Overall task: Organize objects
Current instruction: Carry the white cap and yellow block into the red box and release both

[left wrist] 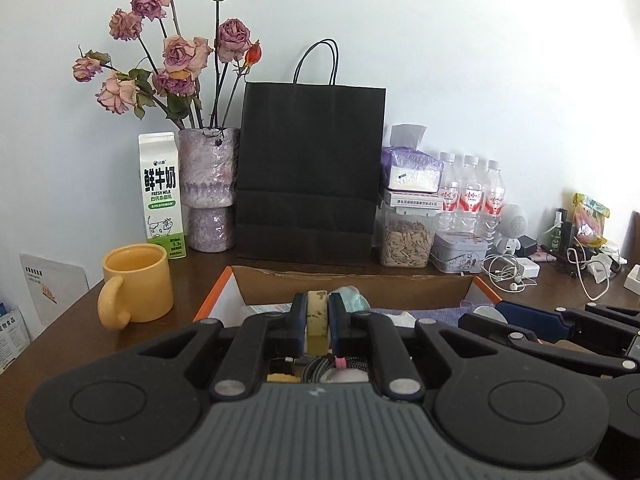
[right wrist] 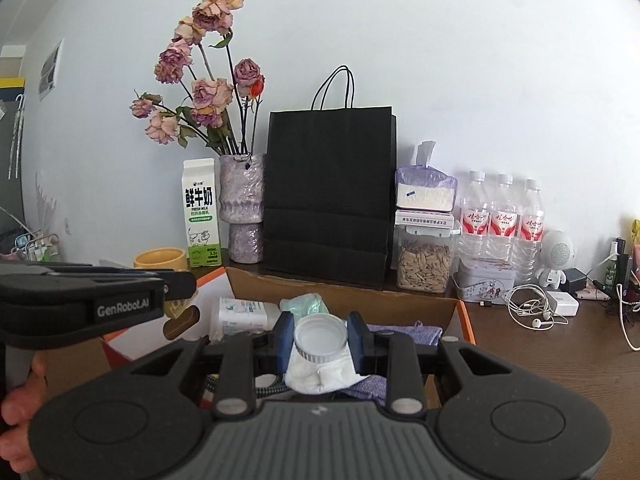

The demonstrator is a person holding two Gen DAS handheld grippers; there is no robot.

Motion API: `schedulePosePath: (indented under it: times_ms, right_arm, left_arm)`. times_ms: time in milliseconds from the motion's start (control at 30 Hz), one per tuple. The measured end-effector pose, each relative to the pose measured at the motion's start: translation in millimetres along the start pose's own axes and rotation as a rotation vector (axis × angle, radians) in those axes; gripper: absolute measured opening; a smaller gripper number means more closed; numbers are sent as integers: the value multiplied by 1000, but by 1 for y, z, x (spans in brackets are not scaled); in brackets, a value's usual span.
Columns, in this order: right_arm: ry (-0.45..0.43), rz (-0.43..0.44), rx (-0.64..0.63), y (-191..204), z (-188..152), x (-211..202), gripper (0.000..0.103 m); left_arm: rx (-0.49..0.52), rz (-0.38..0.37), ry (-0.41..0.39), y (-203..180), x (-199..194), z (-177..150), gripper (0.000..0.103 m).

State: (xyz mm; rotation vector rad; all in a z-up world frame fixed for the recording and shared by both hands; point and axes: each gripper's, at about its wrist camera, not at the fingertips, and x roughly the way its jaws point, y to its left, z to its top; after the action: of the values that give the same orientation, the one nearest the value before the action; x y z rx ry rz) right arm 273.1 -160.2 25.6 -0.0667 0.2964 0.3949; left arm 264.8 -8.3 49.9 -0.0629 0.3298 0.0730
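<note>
Cardboard box (left wrist: 352, 290) below; left fingers (left wrist: 316, 316) clamp a yellowish block (left wrist: 317, 312), right fingers (right wrist: 320, 338) pinch a ribbed white lid (right wrist: 320, 336).

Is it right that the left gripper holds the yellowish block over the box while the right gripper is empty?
Not quite. The right gripper is not empty: it is shut on a white lid, as the right wrist view shows. The left gripper does hold the yellowish block over the box.

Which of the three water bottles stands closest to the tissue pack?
The leftmost water bottle, beside the tissue pack; the other two stand further right, toward the white speaker.
</note>
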Motion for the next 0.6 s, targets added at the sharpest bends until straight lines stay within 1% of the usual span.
schedulePosePath:
  times_ms: [267,467,600]
  right_arm:
    - [-4,-16,28,-6,9,29,27]
    - [12,-34,41,-16,2,47,27]
    - [45,-45,49,-22,-5,56,27]
  left_arm:
    - [-10,21,-3,0,27,9,12]
    - [-15,17,18,5,46,8,12]
    - [-3,18,28,8,54,5,12]
